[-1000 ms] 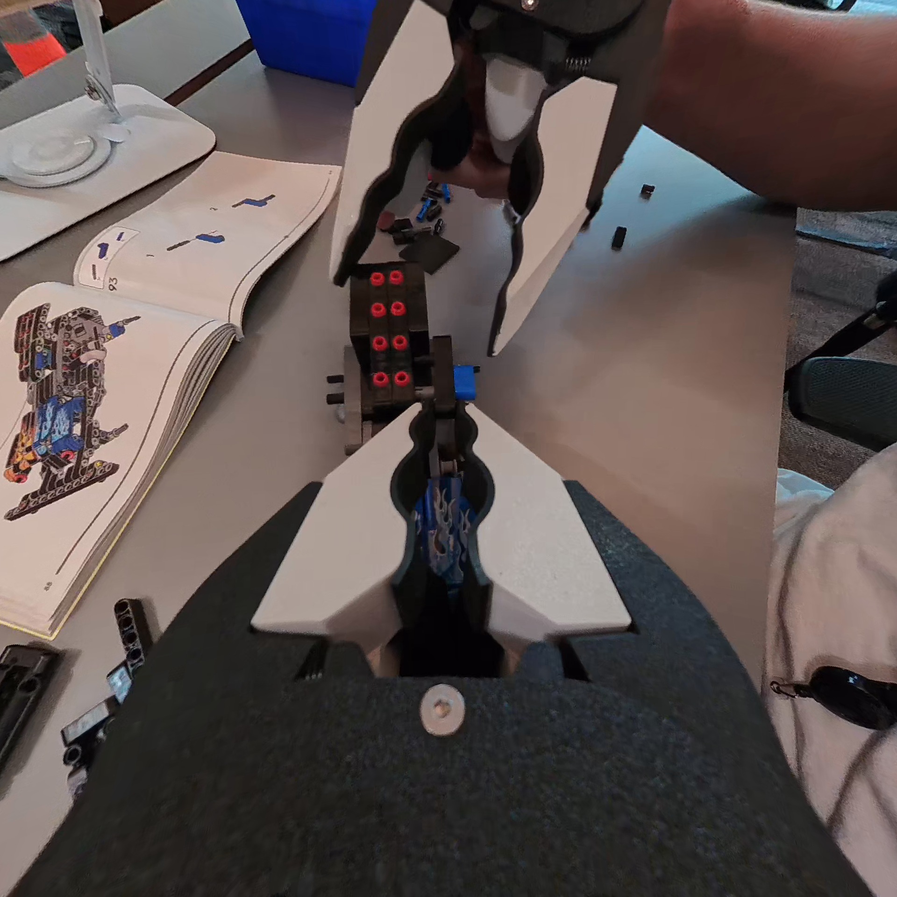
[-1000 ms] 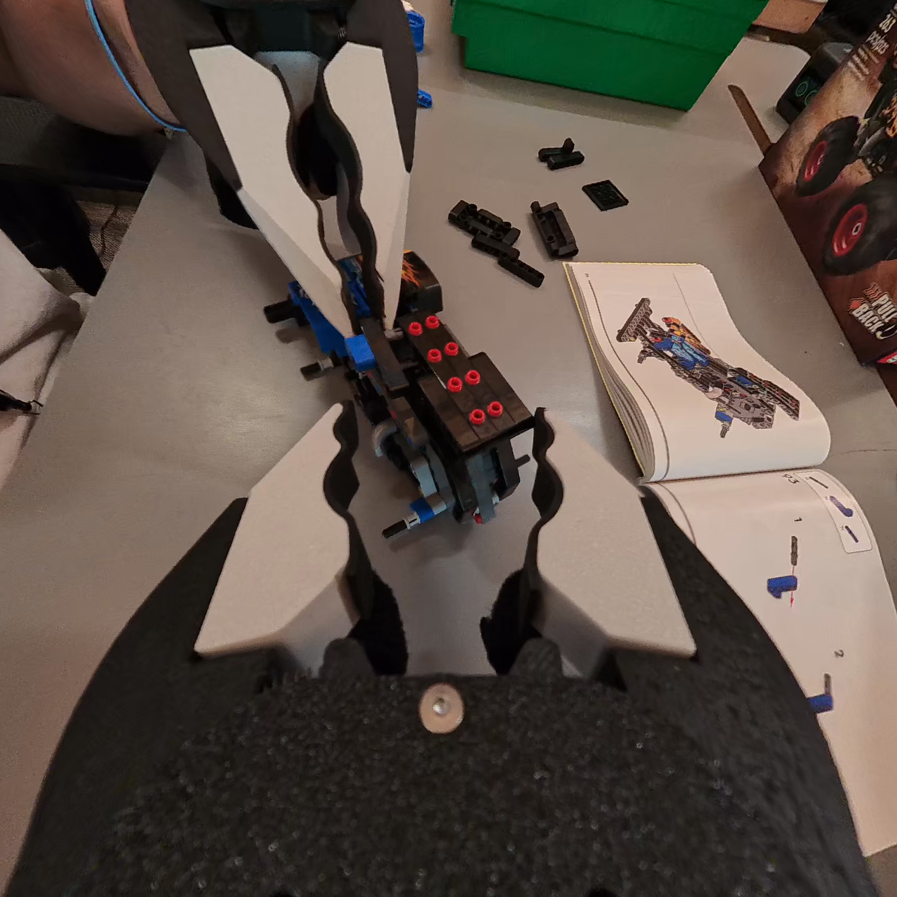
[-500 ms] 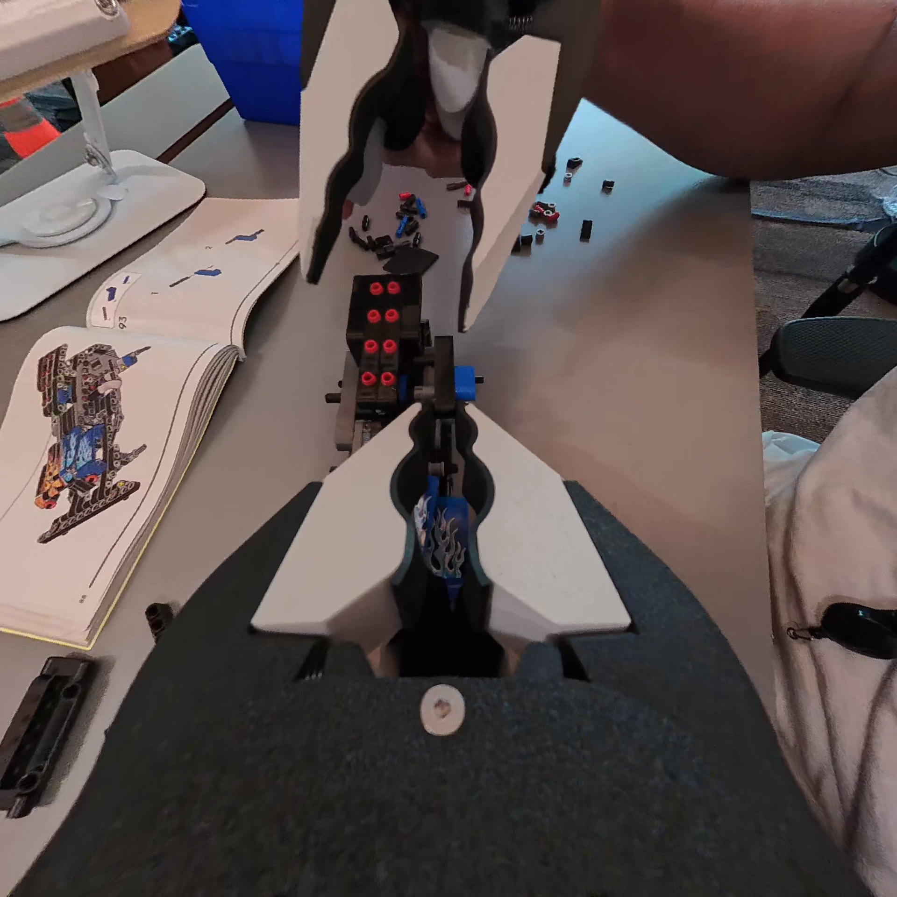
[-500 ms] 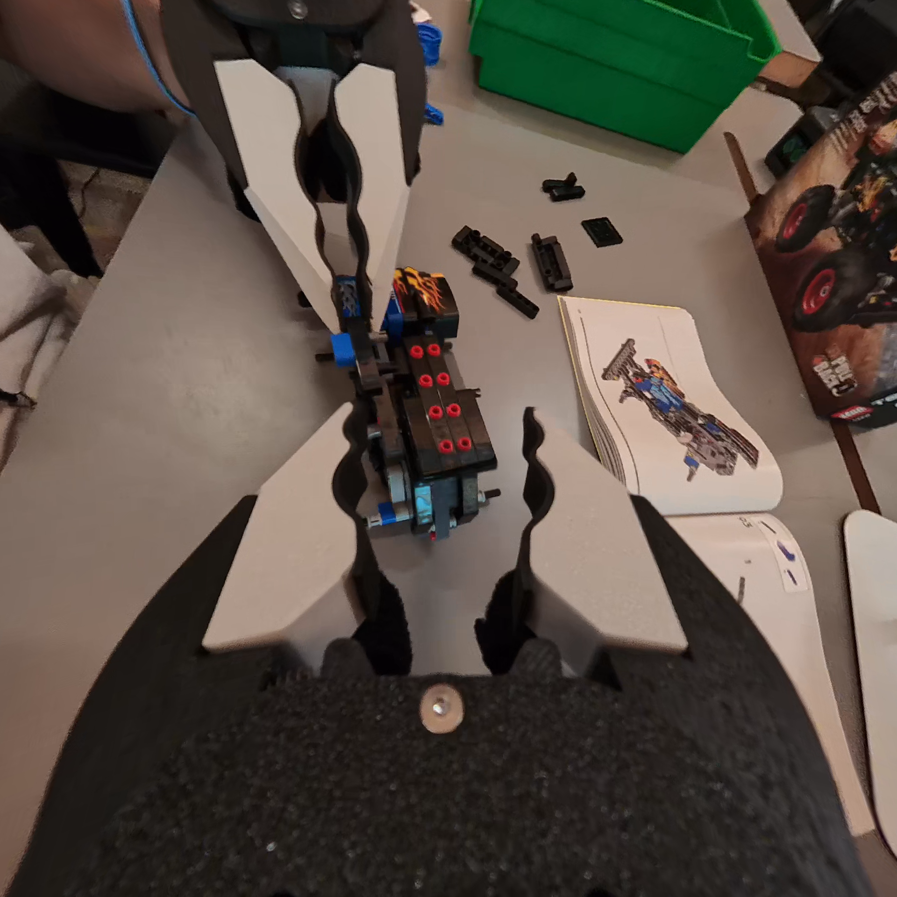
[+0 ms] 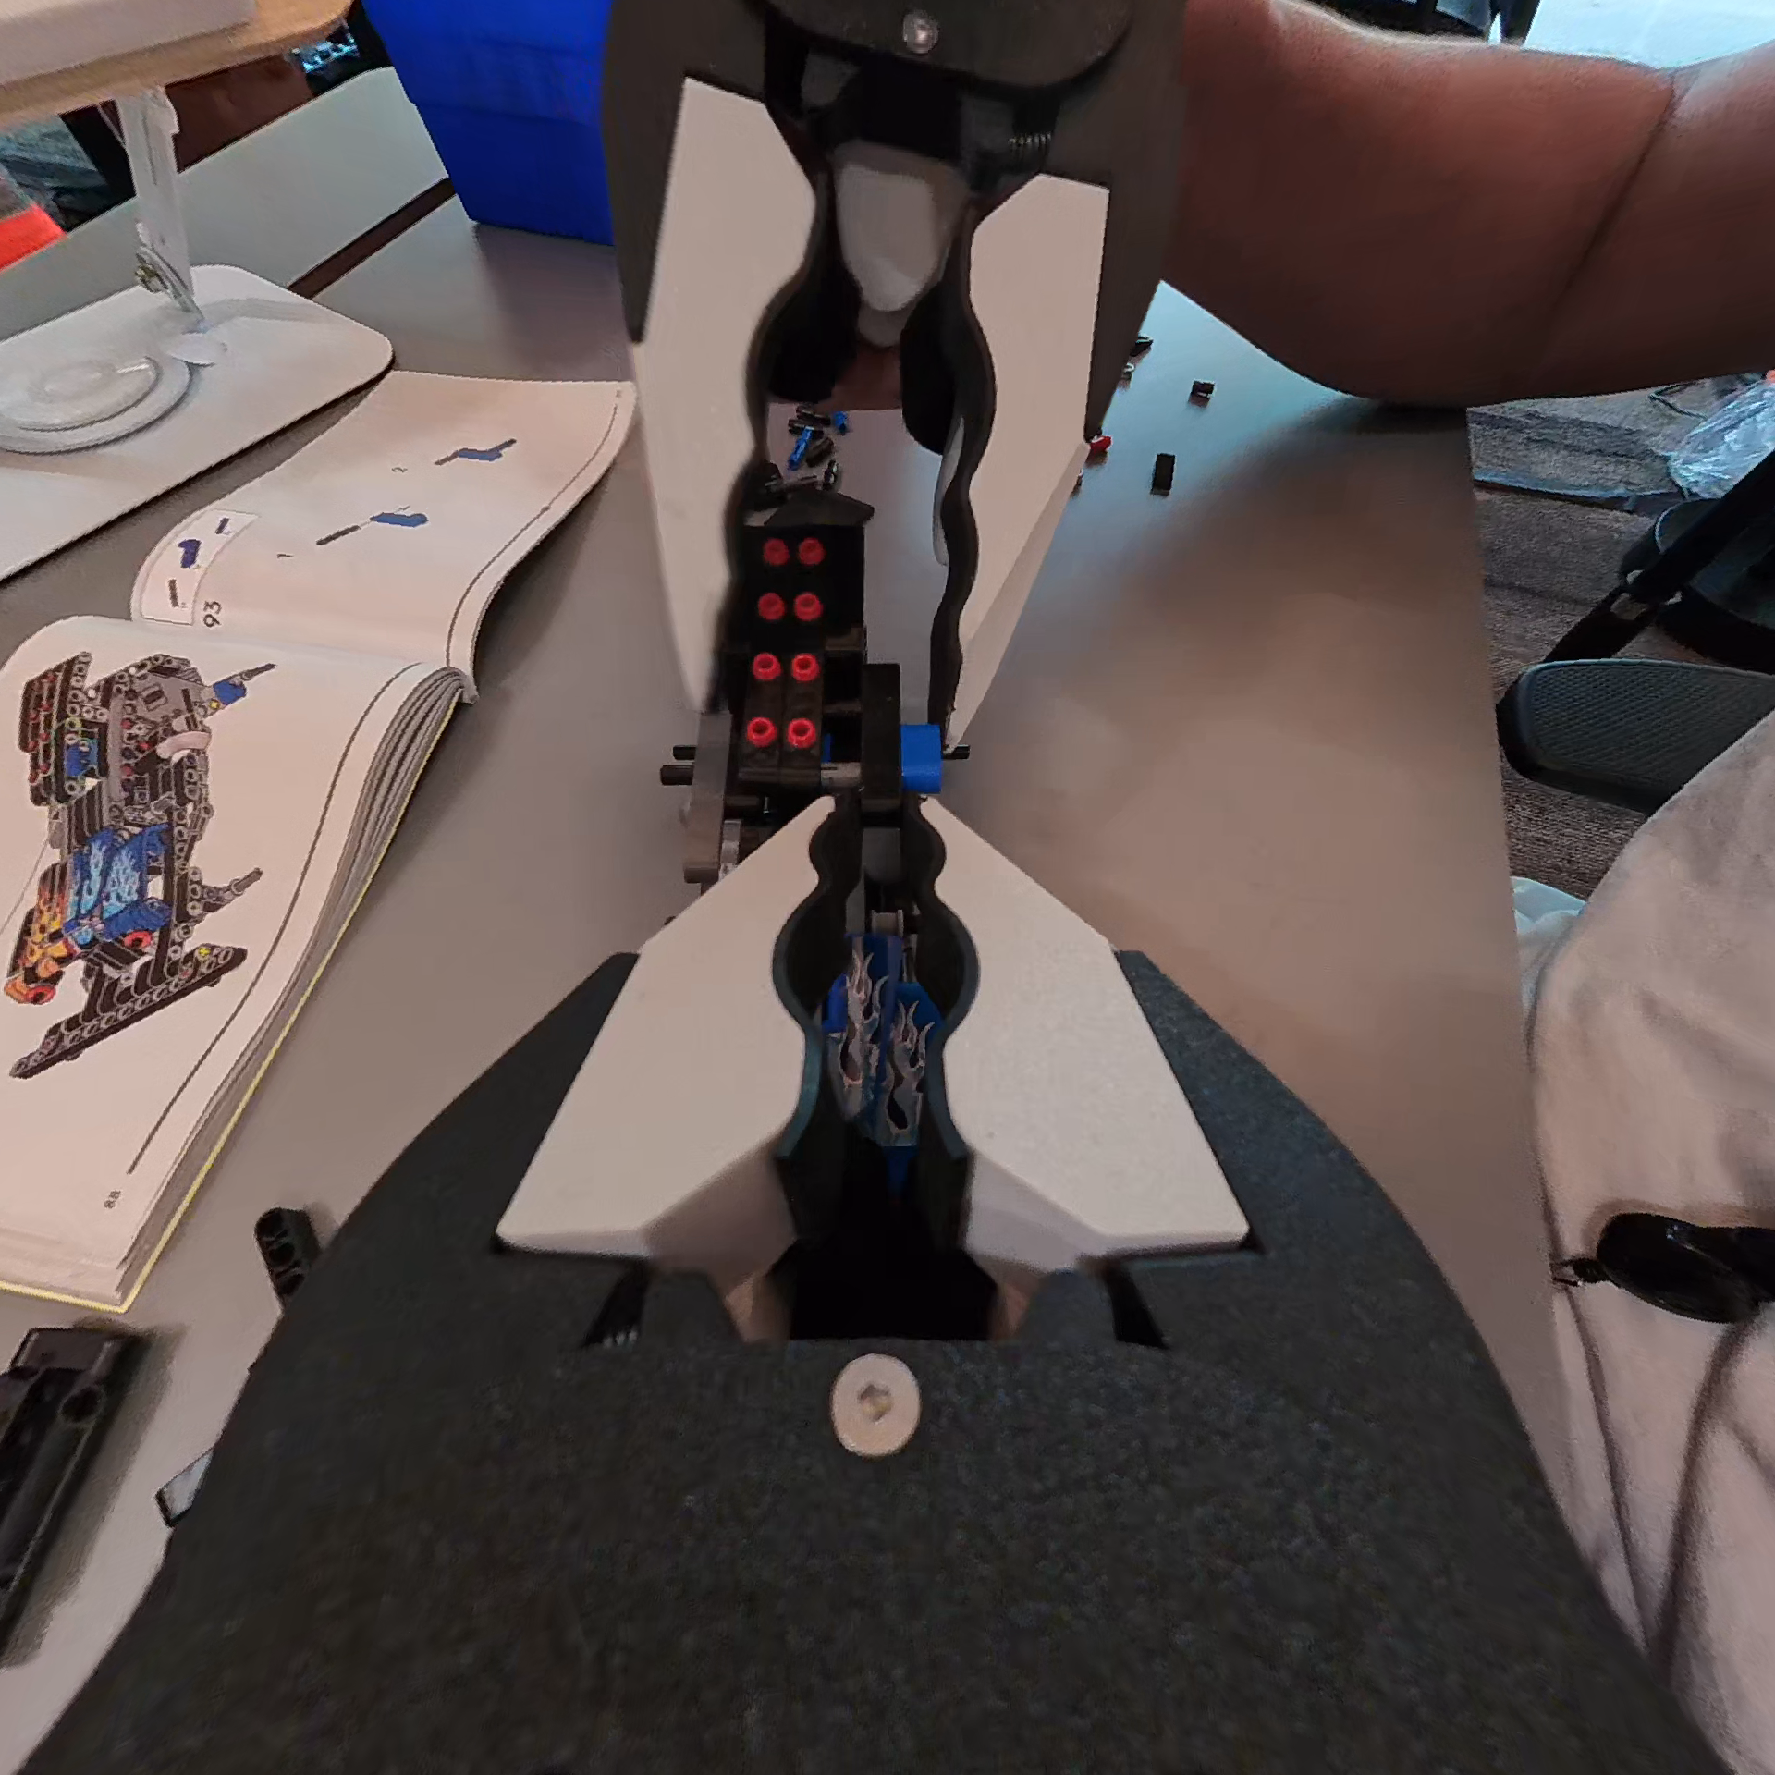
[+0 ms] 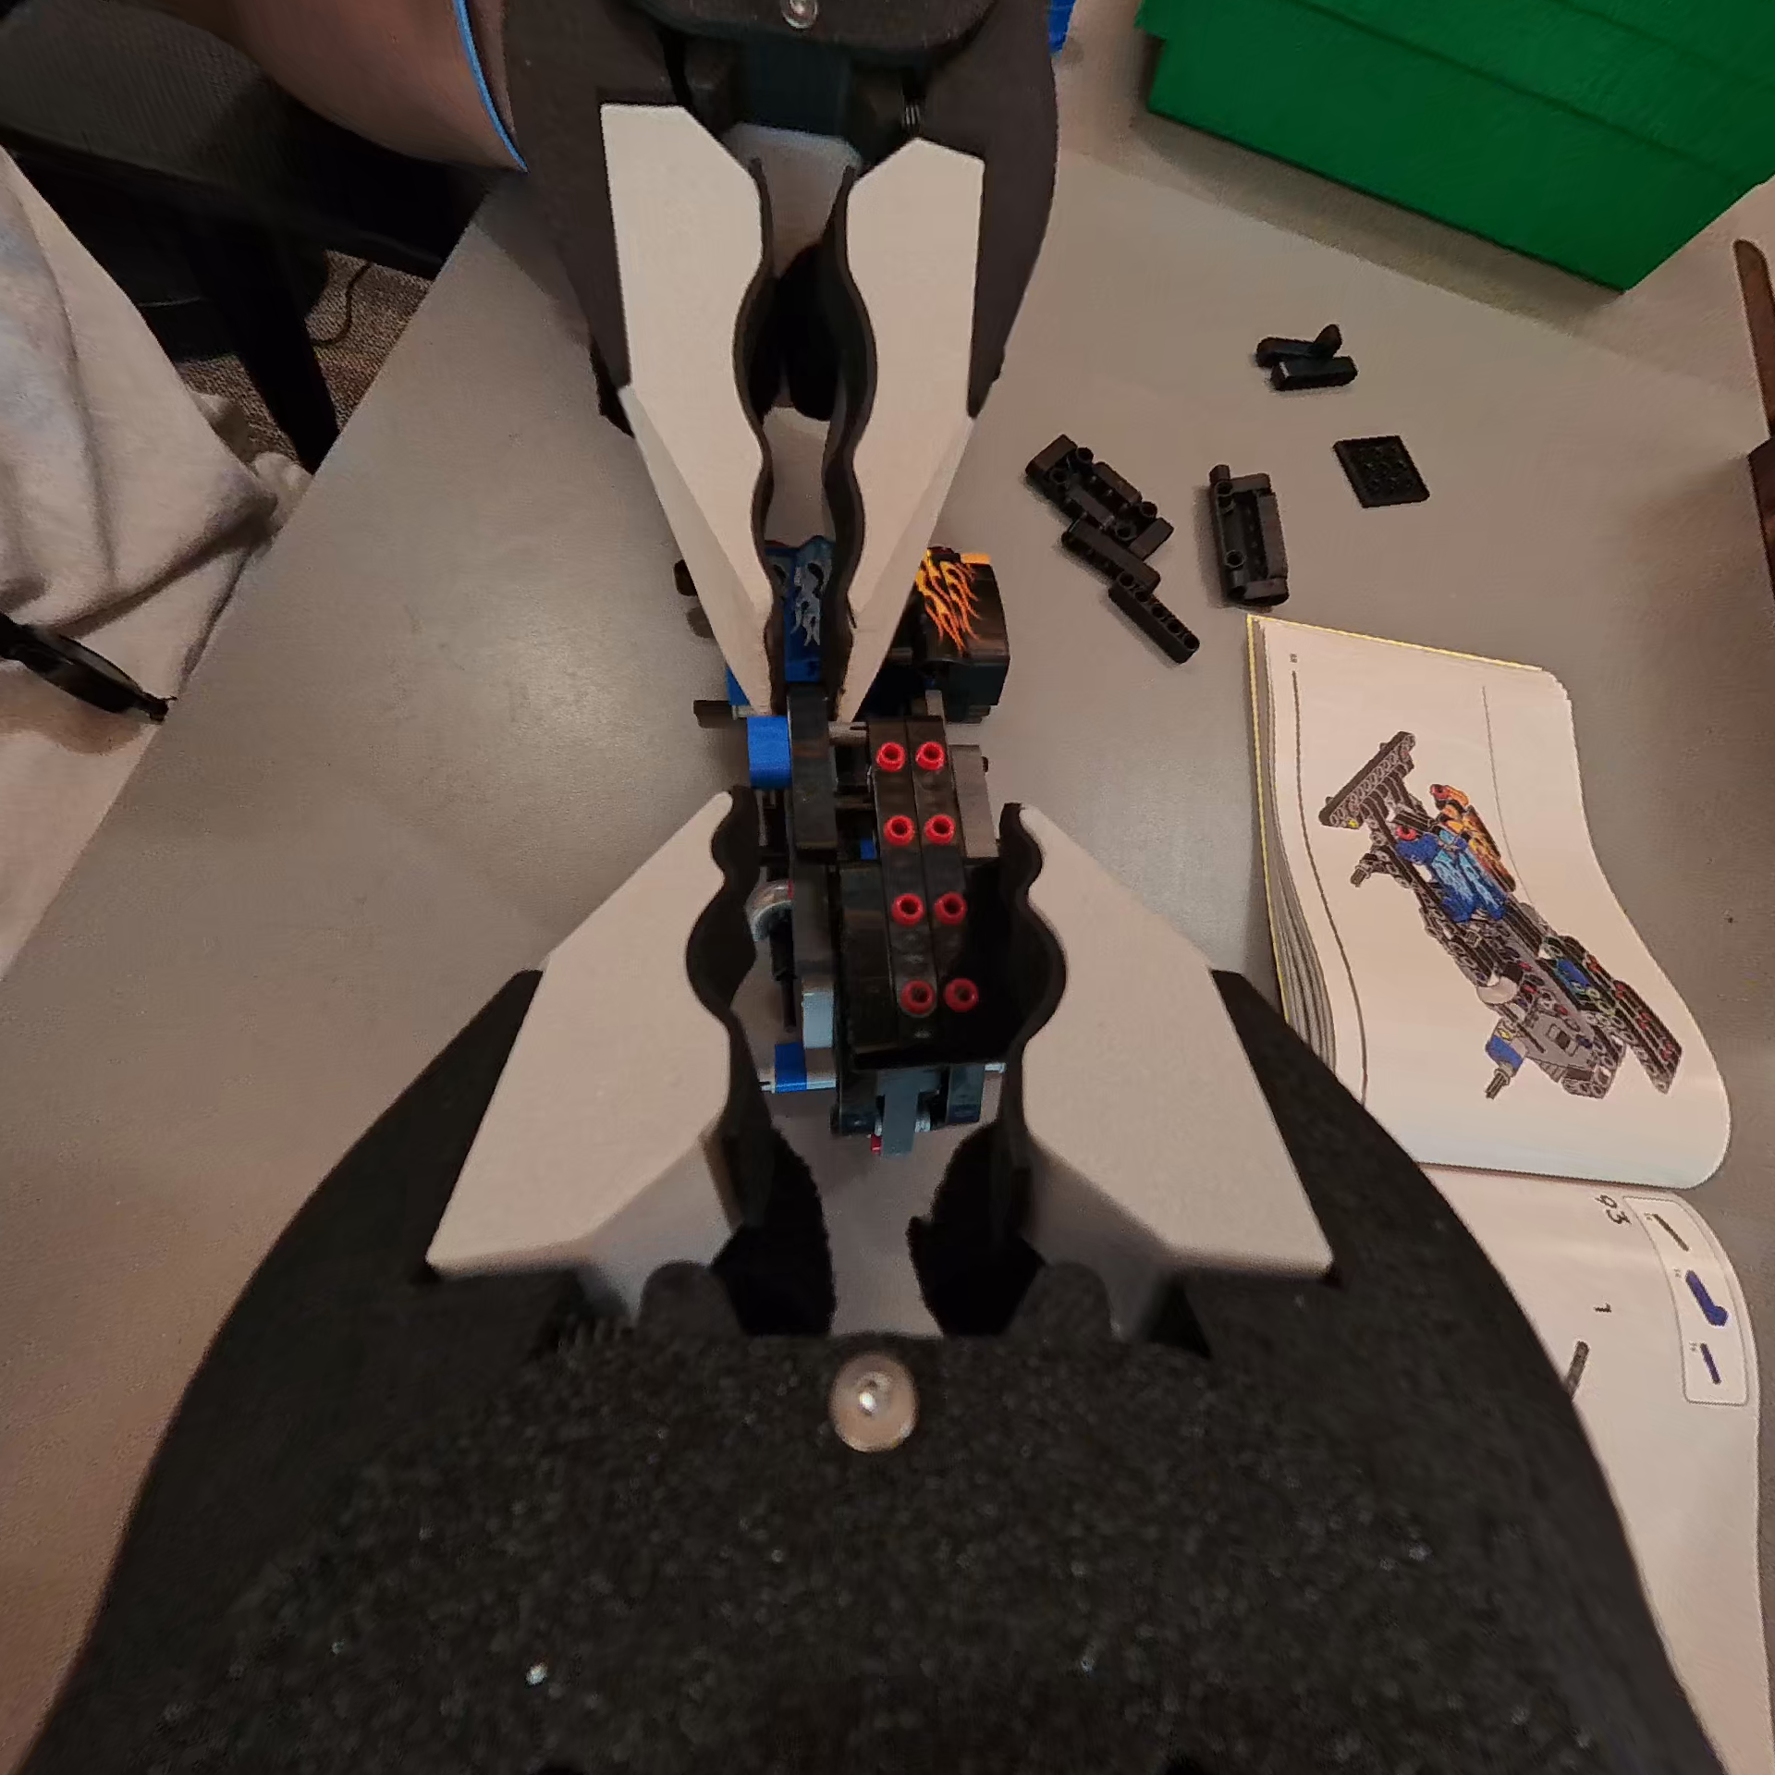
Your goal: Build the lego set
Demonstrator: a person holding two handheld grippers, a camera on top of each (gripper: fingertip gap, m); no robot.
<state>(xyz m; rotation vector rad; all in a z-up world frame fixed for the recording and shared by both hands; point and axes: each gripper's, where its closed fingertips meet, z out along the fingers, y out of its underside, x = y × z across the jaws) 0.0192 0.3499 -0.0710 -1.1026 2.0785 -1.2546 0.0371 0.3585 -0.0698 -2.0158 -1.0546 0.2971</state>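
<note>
Your left gripper [image 5: 869, 836] is clamped on the model's [image 6: 888, 912] blue flame panel; your right gripper [image 6: 874, 826] straddles its other end, jaws parted, gripping nothing. The model sits mid-table, partly built; loose black parts [image 6: 1114, 538] at 2 o'clock remain, booklet [image 6: 1460, 912] open.

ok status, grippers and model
Left gripper shut on model. Right gripper open, straddling its black end, not clamped. Nothing in the way.

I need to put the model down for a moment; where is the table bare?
Bare grey table lies beside the lego model, away from the booklet. Beyond the booklet it is crowded with loose black pieces before the green bin.
</note>
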